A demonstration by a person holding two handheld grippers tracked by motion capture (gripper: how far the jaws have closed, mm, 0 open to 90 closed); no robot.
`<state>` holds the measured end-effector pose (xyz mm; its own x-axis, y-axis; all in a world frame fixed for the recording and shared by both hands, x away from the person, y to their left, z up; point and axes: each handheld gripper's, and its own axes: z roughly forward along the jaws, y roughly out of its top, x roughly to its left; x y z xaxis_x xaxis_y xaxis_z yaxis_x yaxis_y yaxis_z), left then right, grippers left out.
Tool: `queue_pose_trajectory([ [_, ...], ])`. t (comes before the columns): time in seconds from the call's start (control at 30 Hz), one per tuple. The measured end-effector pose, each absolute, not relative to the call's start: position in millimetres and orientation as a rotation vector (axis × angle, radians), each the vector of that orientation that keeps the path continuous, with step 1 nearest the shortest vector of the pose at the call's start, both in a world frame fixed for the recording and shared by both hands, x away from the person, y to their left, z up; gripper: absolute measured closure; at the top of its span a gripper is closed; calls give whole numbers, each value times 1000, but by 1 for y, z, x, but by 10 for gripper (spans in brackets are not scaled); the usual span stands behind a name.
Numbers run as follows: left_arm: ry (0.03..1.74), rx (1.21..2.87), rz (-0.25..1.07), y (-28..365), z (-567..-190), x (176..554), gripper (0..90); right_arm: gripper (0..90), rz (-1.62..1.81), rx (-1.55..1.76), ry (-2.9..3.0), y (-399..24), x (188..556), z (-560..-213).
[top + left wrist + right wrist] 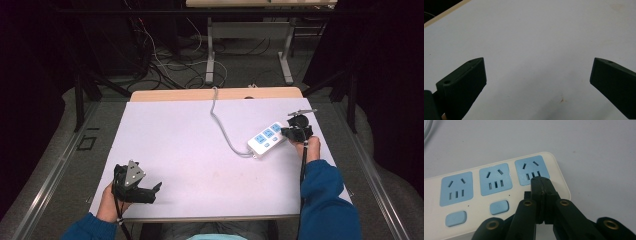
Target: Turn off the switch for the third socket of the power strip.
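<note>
From the high view, a white power strip (266, 139) is lying at about three o'clock on the white table (190, 150), its long axis running from eight o'clock up toward two o'clock; its grey cable (220, 122) is leaving the eight o'clock end and curving up to the far edge at twelve; the right gripper (290, 132) is sitting over the strip's two o'clock end, while the left gripper (154, 190) is resting near seven o'clock, well apart from the strip. In the left gripper view, the two black jaws are standing wide apart over bare table, holding nothing; a small brown mark (562, 100) is showing on the surface between them. In the right gripper view, the jaws are pressed together with nothing between them, their tips hovering over or touching the strip (499, 195) just below its end blue socket (532, 170); two blue buttons (499, 207) are lying below the other sockets.
</note>
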<state>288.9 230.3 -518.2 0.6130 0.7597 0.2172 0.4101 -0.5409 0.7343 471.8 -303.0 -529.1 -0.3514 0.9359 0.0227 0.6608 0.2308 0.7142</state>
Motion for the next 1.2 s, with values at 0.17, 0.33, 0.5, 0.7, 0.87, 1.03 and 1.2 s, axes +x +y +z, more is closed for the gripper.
queue_pose_trajectory([
  [0.17,915,2190,699,230,-518,289,7,900,897,1459,2100,-302,471,-529],
  [0.33,912,2193,698,230,-518,289,7,900,898,1466,2095,-302,471,-529],
  [0.5,911,2197,699,230,-518,289,7,900,895,1466,2091,-302,471,-529],
  [0.7,910,2199,699,231,-518,289,7,900,898,1470,2086,-302,471,-530],
  [0.87,913,2200,695,230,-518,289,7,900,892,1474,2091,-301,471,-530],
  [1.03,914,2194,695,230,-518,289,8,900,894,1477,2083,-301,471,-530],
  [1.2,915,2190,697,230,-518,289,8,900,900,1505,2079,-301,470,-530],
])
